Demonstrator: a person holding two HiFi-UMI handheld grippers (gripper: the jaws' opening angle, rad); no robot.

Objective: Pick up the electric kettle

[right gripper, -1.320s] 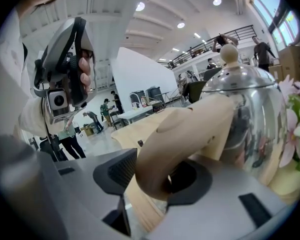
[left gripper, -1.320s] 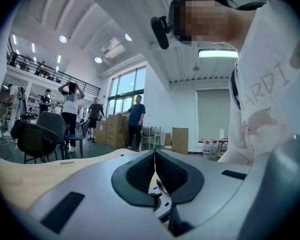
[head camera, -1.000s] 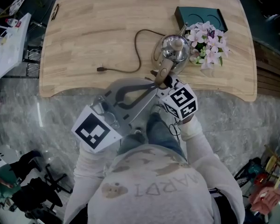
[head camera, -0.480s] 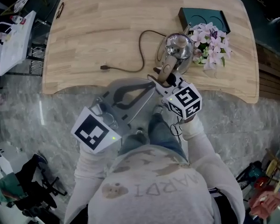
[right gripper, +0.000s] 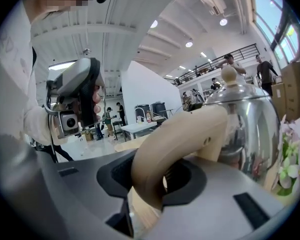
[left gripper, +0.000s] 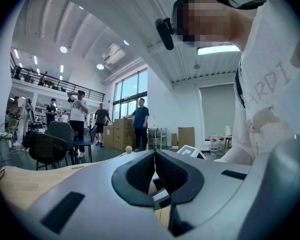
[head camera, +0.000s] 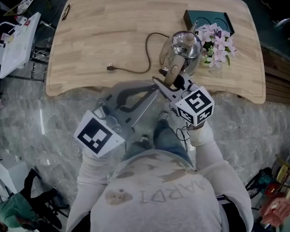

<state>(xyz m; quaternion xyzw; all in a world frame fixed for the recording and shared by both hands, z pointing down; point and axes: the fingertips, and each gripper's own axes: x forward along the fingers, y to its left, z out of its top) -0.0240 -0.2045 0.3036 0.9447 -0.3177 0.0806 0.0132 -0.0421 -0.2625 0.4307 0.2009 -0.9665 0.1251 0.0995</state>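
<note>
Head view, looking steeply down: a pale wooden table fills the upper part. The electric kettle, shiny steel with a knobbed lid, is at the table's near right area, just beside a bunch of pink and white flowers. A dark green box lies behind them. The kettle's brown cord loops left across the wood. My right gripper reaches in at the kettle's beige handle. My left gripper is near it, at the table's front edge, touching nothing.

Left gripper view: the two black pads meet at their tips, pressed together with nothing between them. Beyond are a dark chair and people standing in a large hall.

Right gripper view: the jaws pinch the curved beige handle, which fills the gap between the pads. The steel body rises just behind, with flowers at the right edge. I cannot tell whether the base touches the table.
</note>
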